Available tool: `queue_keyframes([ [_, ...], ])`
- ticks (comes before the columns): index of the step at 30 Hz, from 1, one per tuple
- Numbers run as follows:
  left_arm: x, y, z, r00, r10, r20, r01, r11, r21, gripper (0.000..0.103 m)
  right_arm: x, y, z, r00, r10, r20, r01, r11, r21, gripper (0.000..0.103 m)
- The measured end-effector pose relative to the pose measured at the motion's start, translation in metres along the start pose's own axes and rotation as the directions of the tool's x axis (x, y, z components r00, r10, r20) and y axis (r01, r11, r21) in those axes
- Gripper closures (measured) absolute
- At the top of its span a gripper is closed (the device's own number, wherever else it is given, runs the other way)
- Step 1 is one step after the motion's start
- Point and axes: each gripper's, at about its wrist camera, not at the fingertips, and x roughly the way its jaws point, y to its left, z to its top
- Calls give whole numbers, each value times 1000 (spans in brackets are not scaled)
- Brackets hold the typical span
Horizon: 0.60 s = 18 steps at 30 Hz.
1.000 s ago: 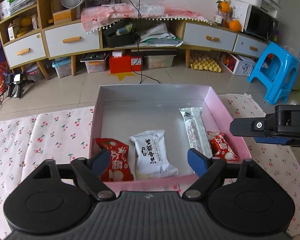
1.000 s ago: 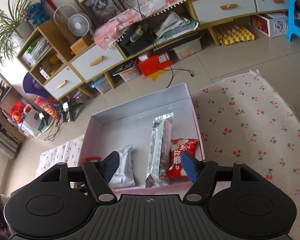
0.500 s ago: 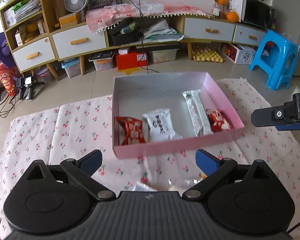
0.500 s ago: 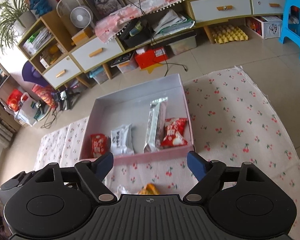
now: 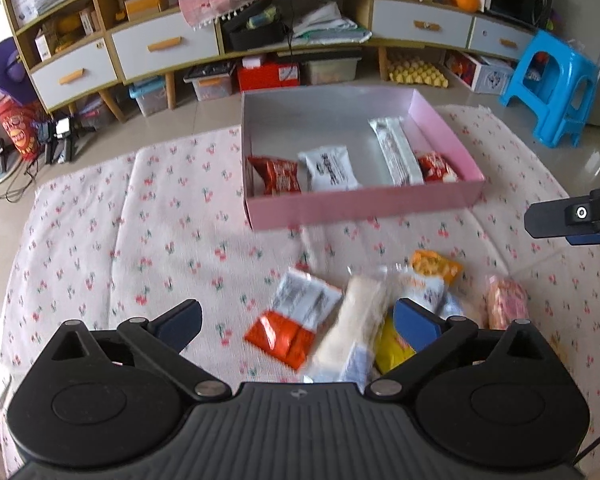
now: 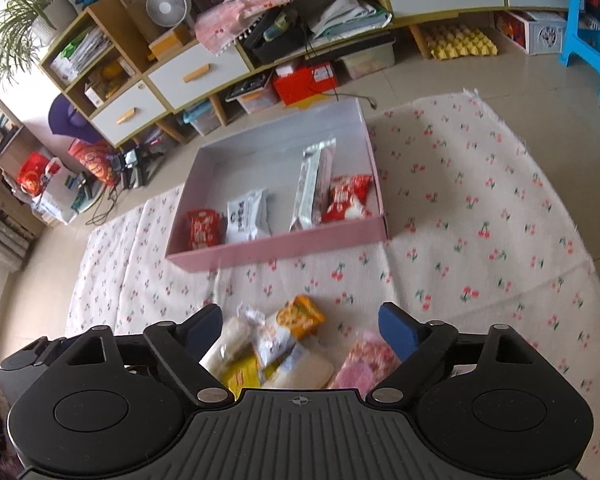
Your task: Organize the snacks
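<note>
Both tools are being held above the cherry-print cloth (image 5: 120, 240), short of the pink box (image 5: 364, 202). Left gripper (image 5: 296, 322): jaws have just been opening and are standing wide, nothing between the pads; loose packets are lying below the gap. Right gripper (image 6: 300, 326): jaws likewise have just been opening, also wide and empty.

Four snacks are already lying in a row along the near wall of the box: a red packet (image 5: 278, 174), a white packet (image 5: 332, 168), a long silver bar (image 5: 396, 150) and a second red packet (image 5: 436, 166). The far half of the box is being left bare.

A loose pile is waiting on the cloth near the box: a red-and-silver packet (image 5: 296, 320), a pale long packet (image 5: 356, 320), a yellow one (image 5: 392, 348), an orange one (image 5: 434, 266) and a pink one (image 5: 506, 306). Several are overlapping; blur is hiding their labels.

Handling, as judged: the packets are probably light, soft film pouches, slippery and easily crushed. The red-and-silver packet is being judged the easiest take, as it lies at the pile's edge. A gentle pinch across the short width, at mid-body or a sealed end, is being advised.
</note>
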Motion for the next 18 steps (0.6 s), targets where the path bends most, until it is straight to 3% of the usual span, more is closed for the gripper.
queue_keyframes([
  [5,3,-2,-20,999,-2,-41,2,1000,0,1,7,-10,-19,996,-22,-89,26,999,48,15],
  [11,-5,0,-37,992,-92,-83,88,995,-54,1,12,-6,-37,987,-42,-155,40,999,-16,15],
  [18,-1,-9,-53,955,-245,-165,222,964,-143,5,17,-14,-50,976,-84,-199,77,996,-40,15],
])
